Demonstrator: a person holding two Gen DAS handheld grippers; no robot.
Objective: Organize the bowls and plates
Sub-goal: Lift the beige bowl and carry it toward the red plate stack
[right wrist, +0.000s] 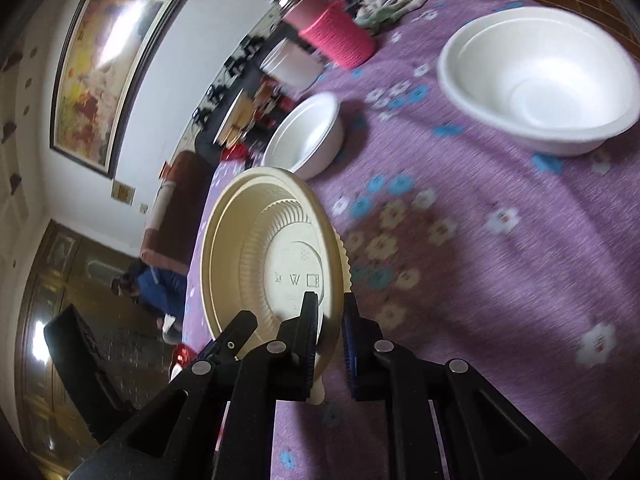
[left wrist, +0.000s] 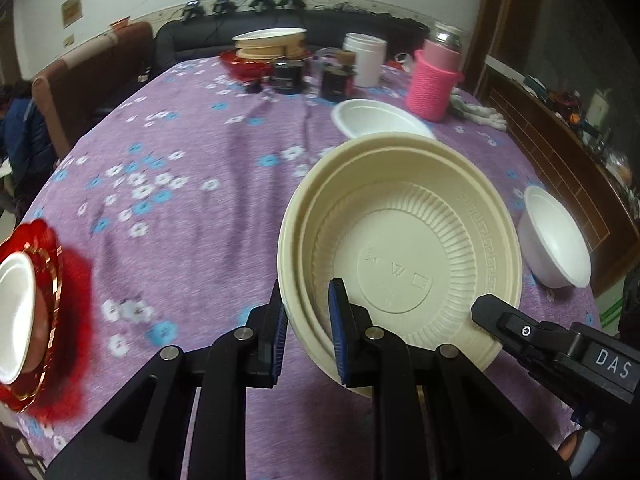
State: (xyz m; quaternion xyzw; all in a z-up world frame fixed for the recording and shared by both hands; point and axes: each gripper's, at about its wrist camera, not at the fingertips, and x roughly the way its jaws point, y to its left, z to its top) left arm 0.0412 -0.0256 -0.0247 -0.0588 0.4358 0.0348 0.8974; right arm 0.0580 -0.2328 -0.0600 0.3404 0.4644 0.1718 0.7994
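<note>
Cream bowl [left wrist: 400,248] [right wrist: 272,264], with a second cream bowl nested inside it, is held tilted above the purple flowered tablecloth [left wrist: 192,168] [right wrist: 500,280], inside facing the left wrist camera. Embossed marks show on the inner bowl's base.

Left gripper [left wrist: 308,332]: jaws closed on the near rim of the bowl, one blue pad inside, one outside. Right gripper [right wrist: 330,344] [left wrist: 520,332]: jaws closed on the rim at the bowl's right side; in the left wrist view it enters from the lower right.

Outward from the bowl: one white bowl [left wrist: 380,118] [right wrist: 308,136] sits on the cloth just beyond it; another white bowl [left wrist: 556,236] [right wrist: 540,76] sits to the right, near the table edge. Red plate [left wrist: 36,312] at the near left edge carries a white bowl; both are blurred. At the far side: pink knitted sleeve on a jar [left wrist: 434,84] [right wrist: 340,36], a white tub [left wrist: 366,60], dark jars, and a stack of dishes on a red dish [left wrist: 268,50].
</note>
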